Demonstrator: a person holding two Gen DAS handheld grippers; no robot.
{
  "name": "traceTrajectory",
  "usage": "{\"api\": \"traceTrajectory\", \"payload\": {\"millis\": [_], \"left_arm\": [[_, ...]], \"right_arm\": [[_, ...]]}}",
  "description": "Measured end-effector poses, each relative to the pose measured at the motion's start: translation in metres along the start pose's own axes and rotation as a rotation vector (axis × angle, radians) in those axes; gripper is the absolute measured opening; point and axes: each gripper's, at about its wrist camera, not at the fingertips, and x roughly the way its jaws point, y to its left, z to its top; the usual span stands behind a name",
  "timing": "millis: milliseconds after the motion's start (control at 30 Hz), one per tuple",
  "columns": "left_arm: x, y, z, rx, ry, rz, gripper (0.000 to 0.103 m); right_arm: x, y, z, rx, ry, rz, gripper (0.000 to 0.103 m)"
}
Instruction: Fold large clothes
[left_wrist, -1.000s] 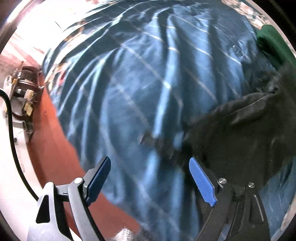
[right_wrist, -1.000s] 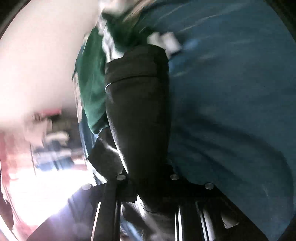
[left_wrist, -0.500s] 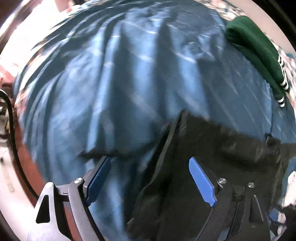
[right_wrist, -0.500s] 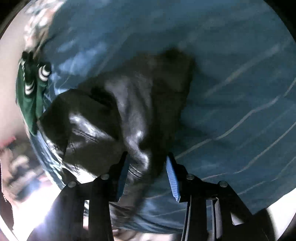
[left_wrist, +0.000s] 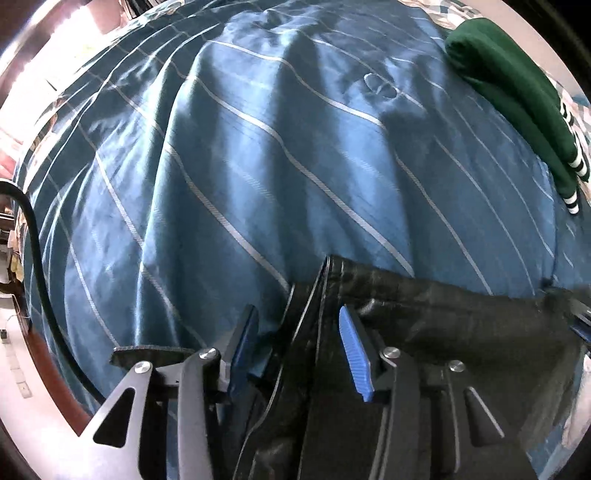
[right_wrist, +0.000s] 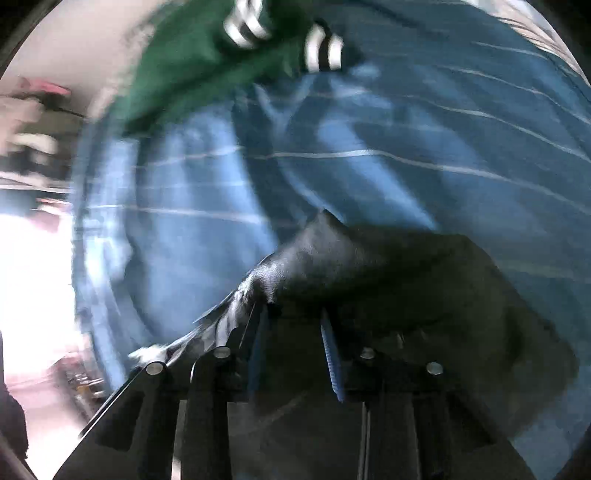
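Note:
A black leather-like garment (left_wrist: 443, 325) lies on the blue striped bedcover (left_wrist: 258, 147). My left gripper (left_wrist: 299, 347) points down at the garment's left edge. Its jaws are closing, with the folded edge between the blue pads, and bedcover still shows beside the left pad. In the blurred right wrist view the black garment (right_wrist: 388, 266) bunches up into a peak. My right gripper (right_wrist: 293, 343) is closing too, and dark fabric fills the gap between its pads.
A folded green garment (left_wrist: 509, 92) with black-and-white striped cuffs lies at the far right of the bed; the same green garment (right_wrist: 192, 62) is at the top left of the right wrist view. A black cable (left_wrist: 37, 258) hangs past the bed's left edge, above the floor.
The left gripper travelled across the bedcover to the black garment's edge and its jaws narrowed. The right gripper let its jaws out, swung round, and narrowed them again on the garment.

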Motion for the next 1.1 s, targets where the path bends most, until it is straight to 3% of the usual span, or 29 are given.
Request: {"api": "traceTrajectory", "payload": {"millis": [67,200,333,433,533,600,700,767,833,900,933,967,1000,1033,1100], "left_arm": [[-0.01,0.003,0.0,-0.006,0.0,-0.015,0.043],[-0.047,0.011,0.0,-0.024,-0.035,0.026,0.044],[-0.076,0.017,-0.019,-0.063,-0.065,0.016,0.082],[-0.057,0.0,-0.034,-0.051,-0.044,0.056,0.083],[-0.018,-0.024,-0.042,-0.03,0.001,0.096,0.083],[0.005,-0.029,-0.046,0.001,-0.009,0.123,0.084],[0.018,-0.024,-0.047,-0.001,-0.043,0.128,0.103],[0.023,-0.011,-0.046,-0.041,-0.041,0.052,0.103],[0.025,0.002,-0.049,-0.069,-0.056,-0.026,0.103],[0.025,0.008,-0.049,-0.06,-0.068,-0.076,0.103],[0.024,0.009,-0.048,-0.043,-0.062,-0.084,0.103],[0.022,0.01,-0.046,-0.035,-0.053,-0.084,0.103],[0.018,0.009,-0.043,-0.033,-0.042,-0.076,0.103],[0.013,0.008,-0.041,-0.037,-0.036,-0.063,0.103],[-0.014,-0.004,-0.038,-0.017,-0.075,-0.057,0.103]], "right_arm": [[0.03,-0.011,0.013,0.041,0.023,-0.006,0.03],[0.009,-0.006,0.024,0.112,0.064,-0.009,0.031],[-0.039,0.018,0.001,-0.027,-0.004,0.08,0.031],[-0.018,0.042,-0.021,-0.074,0.096,0.144,0.031],[0.028,0.051,-0.028,-0.088,0.127,0.054,0.031],[0.054,0.049,-0.02,-0.055,0.131,0.027,0.03],[0.058,0.061,-0.011,-0.069,0.17,-0.023,0.03],[0.055,0.061,-0.007,-0.097,0.211,-0.014,0.03],[0.046,0.053,0.0,-0.075,0.24,0.074,0.031],[0.023,0.034,0.001,-0.023,0.21,0.203,0.034],[-0.003,0.017,-0.004,0.01,0.148,0.277,0.038],[-0.026,0.0,-0.011,0.028,0.086,0.311,0.052],[-0.042,-0.015,-0.019,0.036,0.042,0.327,0.07],[-0.062,-0.036,-0.029,0.052,-0.012,0.337,0.076],[-0.092,-0.084,-0.055,0.112,-0.09,0.301,0.078]]}}
